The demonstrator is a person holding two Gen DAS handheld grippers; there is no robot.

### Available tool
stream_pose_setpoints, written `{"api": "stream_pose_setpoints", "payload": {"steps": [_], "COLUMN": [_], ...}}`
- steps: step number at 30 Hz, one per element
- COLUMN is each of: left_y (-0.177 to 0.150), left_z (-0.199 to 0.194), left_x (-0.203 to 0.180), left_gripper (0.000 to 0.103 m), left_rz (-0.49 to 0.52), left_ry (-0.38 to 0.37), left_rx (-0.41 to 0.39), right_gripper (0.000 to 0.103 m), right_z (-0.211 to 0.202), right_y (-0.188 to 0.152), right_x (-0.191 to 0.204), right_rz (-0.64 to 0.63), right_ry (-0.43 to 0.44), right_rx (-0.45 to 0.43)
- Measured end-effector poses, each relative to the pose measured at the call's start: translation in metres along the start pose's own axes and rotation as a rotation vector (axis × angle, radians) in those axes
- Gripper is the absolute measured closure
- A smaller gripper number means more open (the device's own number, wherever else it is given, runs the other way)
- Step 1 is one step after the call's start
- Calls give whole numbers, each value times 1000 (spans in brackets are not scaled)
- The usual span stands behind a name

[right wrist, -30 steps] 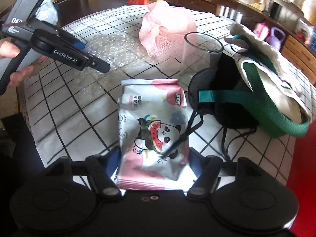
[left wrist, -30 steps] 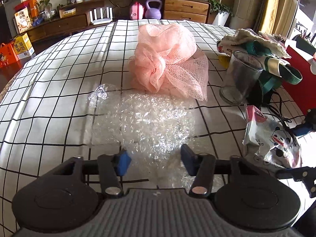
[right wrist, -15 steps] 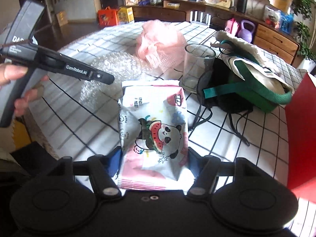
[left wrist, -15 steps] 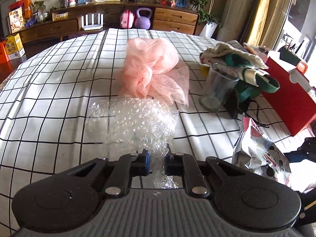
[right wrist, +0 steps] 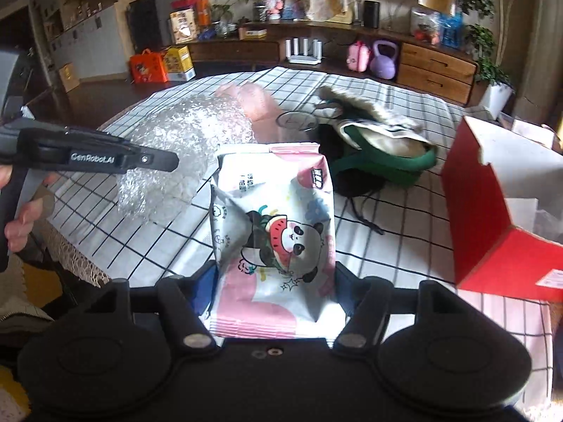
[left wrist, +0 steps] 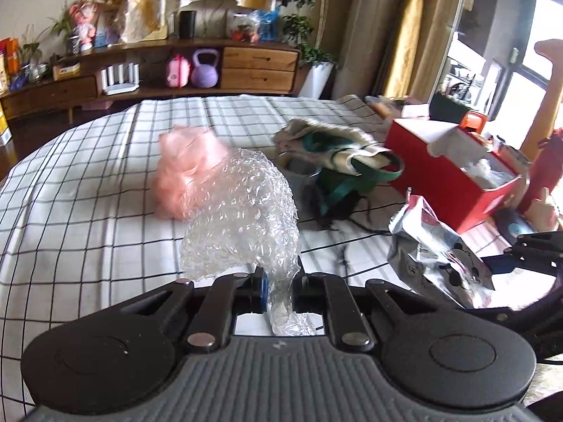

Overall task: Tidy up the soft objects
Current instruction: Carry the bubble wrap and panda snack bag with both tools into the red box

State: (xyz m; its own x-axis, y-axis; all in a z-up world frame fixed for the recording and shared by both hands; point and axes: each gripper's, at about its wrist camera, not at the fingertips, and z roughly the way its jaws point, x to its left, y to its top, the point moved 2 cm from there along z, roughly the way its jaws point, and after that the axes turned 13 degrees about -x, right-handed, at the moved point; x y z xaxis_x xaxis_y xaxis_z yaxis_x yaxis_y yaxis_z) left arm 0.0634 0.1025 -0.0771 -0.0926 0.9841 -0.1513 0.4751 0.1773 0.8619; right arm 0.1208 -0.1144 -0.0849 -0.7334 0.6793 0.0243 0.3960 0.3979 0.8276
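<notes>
My left gripper [left wrist: 279,293] is clamped on a bunched neck of bubble wrap [left wrist: 242,218]. The sheet balloons up and forward from the jaws, clear of the bench [left wrist: 88,190], which wears a white cloth with a black grid.

My right gripper [right wrist: 272,283] is closed on the sides of a tissue pack [right wrist: 274,232], pink and white with a panda print. The jaws stand wide, pads pressed to either edge of the pack. It is off the cloth and tilted up toward the camera.

From the right wrist view, my left hand [right wrist: 24,218] shows at the left edge, wrapped round the handle of the left gripper, with the bubble wrap hanging just beyond its tips.

On the bench behind the wrap: a pink mesh cloth [left wrist: 186,172], blurred. Right of it, a clear glass [right wrist: 297,125], upright. Touching the glass on its right, a heap made of a green-strapped bag [right wrist: 383,151] with a pale cloth on top and something black with cords under it.

A red box [right wrist: 492,190] stands at the right end of the bench, top open, white inside. Contents too unclear to name.

Far wall: a low wooden sideboard [left wrist: 260,66] with a purple kettlebell [left wrist: 204,70] in one bay.
</notes>
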Motion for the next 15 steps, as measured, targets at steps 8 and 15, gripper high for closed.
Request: {"api": "stream_pose_setpoints", "payload": {"steps": [8, 15], "left_y": [31, 61], "left_z": [-9, 5], "left_x": [-53, -104], "left_gripper": [91, 91], "left_rz": [63, 111], "left_ry": [-129, -229], "left_rx": [-38, -56], "right_gripper": [36, 36], "right_z": [-39, -60], "right_y": [21, 36], "right_x": [-34, -84], "right_rz": [65, 118], "right_ry": [-94, -213], "right_rx": [-53, -88]}}
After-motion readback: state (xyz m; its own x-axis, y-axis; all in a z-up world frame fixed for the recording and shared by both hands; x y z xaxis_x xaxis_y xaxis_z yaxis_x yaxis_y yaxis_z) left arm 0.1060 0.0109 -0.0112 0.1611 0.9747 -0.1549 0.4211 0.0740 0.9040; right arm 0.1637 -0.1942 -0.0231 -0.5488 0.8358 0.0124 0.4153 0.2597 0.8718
